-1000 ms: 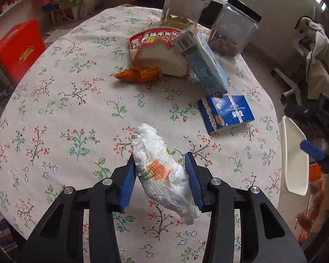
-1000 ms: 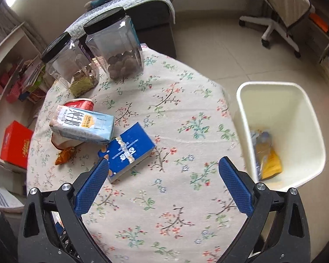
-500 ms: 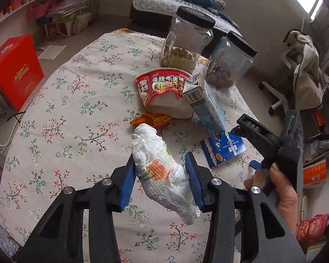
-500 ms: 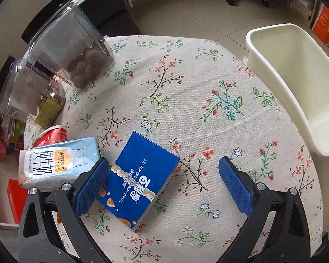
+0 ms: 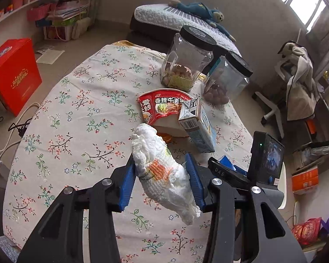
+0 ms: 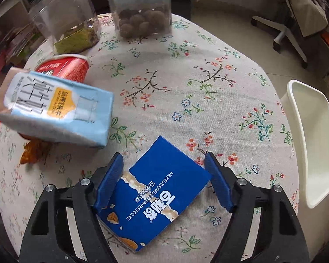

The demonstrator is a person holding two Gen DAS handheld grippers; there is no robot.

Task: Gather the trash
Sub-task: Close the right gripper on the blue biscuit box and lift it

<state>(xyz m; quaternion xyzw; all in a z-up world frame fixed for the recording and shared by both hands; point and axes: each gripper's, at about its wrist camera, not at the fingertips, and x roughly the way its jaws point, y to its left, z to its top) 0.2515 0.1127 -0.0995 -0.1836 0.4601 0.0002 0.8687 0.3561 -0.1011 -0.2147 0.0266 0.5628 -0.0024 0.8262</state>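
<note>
Left gripper [image 5: 160,182] clamps crumpled tissue wad [image 5: 162,173], lower centre. Right gripper [image 6: 164,182], jaws just closing, straddles blue biscuit box [image 6: 155,195]. Top: jar [image 6: 140,4] holds brown balls.

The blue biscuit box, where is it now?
In the right wrist view, the blue biscuit box lies flat on the tablecloth between the right gripper's blue pads, beside the milk carton.
</note>
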